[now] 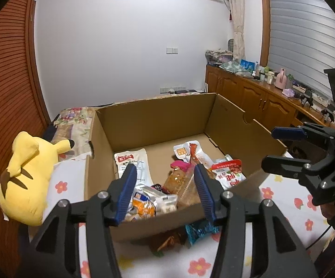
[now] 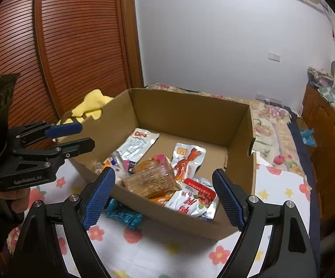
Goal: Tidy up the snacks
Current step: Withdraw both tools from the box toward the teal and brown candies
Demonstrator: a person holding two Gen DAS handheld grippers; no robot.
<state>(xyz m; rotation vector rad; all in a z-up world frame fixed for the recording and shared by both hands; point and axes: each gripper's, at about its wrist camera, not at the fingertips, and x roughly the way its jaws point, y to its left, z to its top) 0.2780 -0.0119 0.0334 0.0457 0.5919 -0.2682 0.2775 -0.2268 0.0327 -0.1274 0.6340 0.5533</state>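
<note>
Both grippers, left gripper (image 1: 165, 192) and right gripper (image 2: 164, 195), released, empty; next, grasp the teal packet (image 2: 123, 213) outside the box's (image 2: 190, 106) near wall squarely.

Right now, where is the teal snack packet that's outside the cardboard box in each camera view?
Left wrist view: the teal snack packet lies low and centre-right on the floral sheet, against the box's near wall, below the tool's right-hand finger.
Right wrist view: it lies lower left of centre, beside the tool's left-hand finger.
Shared landmark: the cardboard box.
</note>
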